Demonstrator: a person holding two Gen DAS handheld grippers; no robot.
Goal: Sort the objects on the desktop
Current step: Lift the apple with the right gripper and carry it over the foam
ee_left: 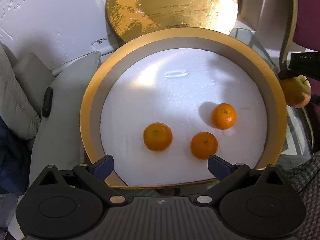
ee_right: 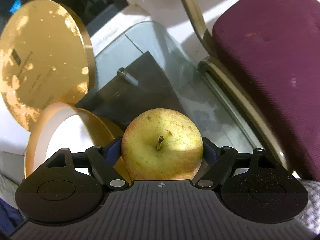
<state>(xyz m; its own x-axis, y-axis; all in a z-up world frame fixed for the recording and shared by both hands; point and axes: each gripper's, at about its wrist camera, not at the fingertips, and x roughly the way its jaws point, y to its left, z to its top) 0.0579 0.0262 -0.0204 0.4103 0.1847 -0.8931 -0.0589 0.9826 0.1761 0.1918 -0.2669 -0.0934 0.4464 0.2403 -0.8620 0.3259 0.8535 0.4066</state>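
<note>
Holding a yellow-green apple [ee_right: 162, 144] low in the middle of the right wrist view, our right hand-held gripper [ee_right: 162, 150] presses both blue pads on its sides. Our left hand-held gripper [ee_left: 161, 166] stands wide with nothing in it, low in its view. Just past it, three oranges [ee_left: 158, 136] sit in the round gold box [ee_left: 88, 108]. Its gold lid [ee_left: 172, 6] leans at the top.

Three orange tangerines [ee_left: 204, 145] lie lower centre in a gold-rimmed round box [ee_left: 88, 108] with a white floor; the lid [ee_left: 172, 6] above is mottled gold. The apple [ee_right: 162, 144] is yellow-green, speckled, blushed red; the chair [ee_right: 270, 64] at right is maroon.
</note>
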